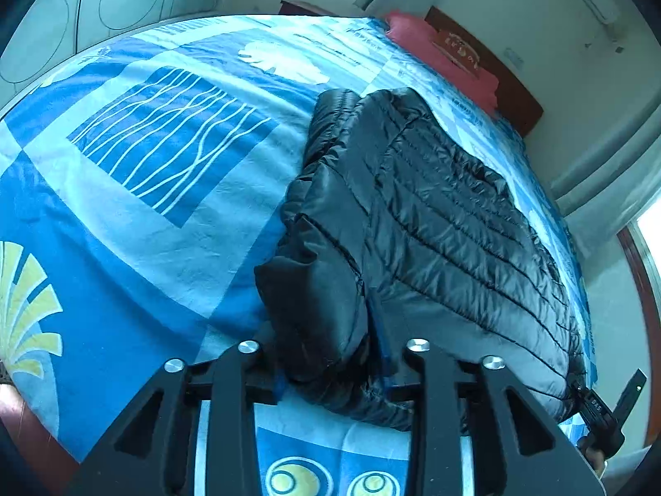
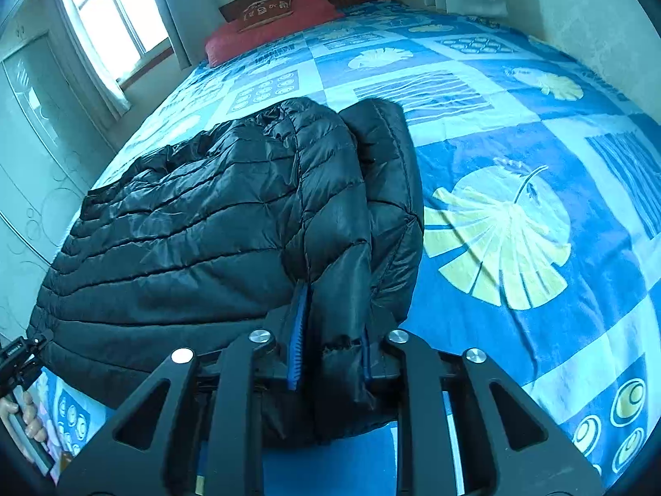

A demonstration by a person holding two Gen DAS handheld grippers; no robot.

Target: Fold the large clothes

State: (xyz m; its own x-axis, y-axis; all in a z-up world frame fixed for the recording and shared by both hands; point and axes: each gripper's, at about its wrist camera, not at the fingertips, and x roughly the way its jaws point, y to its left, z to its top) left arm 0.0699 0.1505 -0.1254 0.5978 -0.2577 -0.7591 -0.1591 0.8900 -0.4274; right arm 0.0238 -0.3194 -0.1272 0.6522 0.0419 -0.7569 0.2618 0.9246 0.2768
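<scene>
A black quilted puffer jacket [image 1: 446,223] lies partly folded on the bed, a sleeve laid along one side. My left gripper [image 1: 332,366] is shut on a bunched corner of the jacket at its near edge. In the right wrist view the same jacket [image 2: 198,227] spreads to the left, with the folded sleeve [image 2: 388,190] on its right side. My right gripper [image 2: 330,355] is shut on the jacket's near edge, with fabric pinched between the blue-padded fingers [image 2: 298,330]. Each gripper's tip shows at the other view's edge, the right one [image 1: 603,409] and the left one [image 2: 16,355].
The bed has a blue patterned sheet [image 1: 157,190] with leaf prints [image 2: 500,235]. A red pillow [image 2: 268,29] and a wooden headboard [image 1: 495,66] are at the far end. A window [image 2: 111,8] and a wardrobe [image 2: 29,124] stand beside the bed.
</scene>
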